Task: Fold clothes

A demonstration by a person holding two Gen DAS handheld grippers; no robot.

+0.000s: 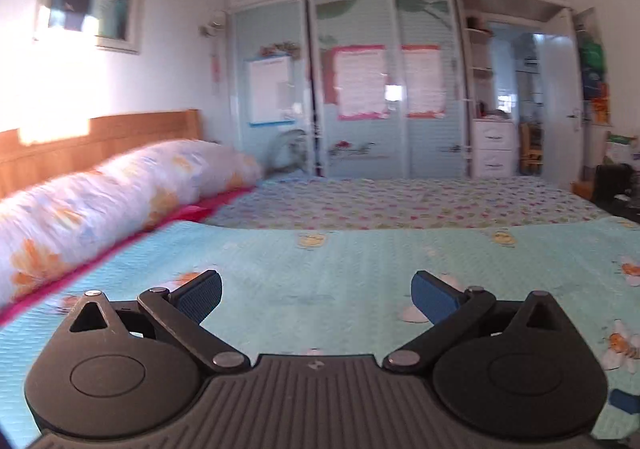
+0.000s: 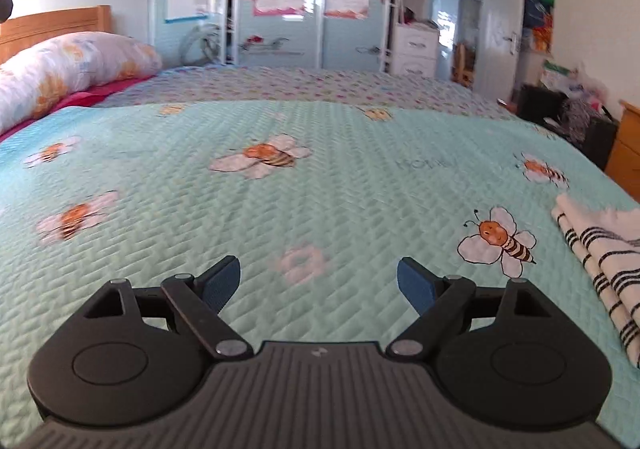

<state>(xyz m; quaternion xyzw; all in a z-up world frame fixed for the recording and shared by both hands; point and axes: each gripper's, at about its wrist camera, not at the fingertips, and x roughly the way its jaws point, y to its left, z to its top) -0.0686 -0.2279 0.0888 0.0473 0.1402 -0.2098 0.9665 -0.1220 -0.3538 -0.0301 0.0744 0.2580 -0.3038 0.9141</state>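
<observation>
Striped folded cloth (image 2: 600, 269) right of right gripper (image 2: 320, 281), left gripper (image 1: 316, 293), both wide, empty, tilted slightly down over bedspread (image 2: 320, 185)

A wide bed carries a mint-green quilted bedspread (image 2: 328, 185) printed with bees. A long floral bolster pillow (image 1: 120, 193) lies along the wooden headboard (image 1: 100, 141). Pale blue sliding wardrobe doors (image 1: 360, 89) fill the far wall. A white door (image 2: 500, 25) stands open at the right. Sunlight falls on the white wall (image 1: 120, 85).
</observation>
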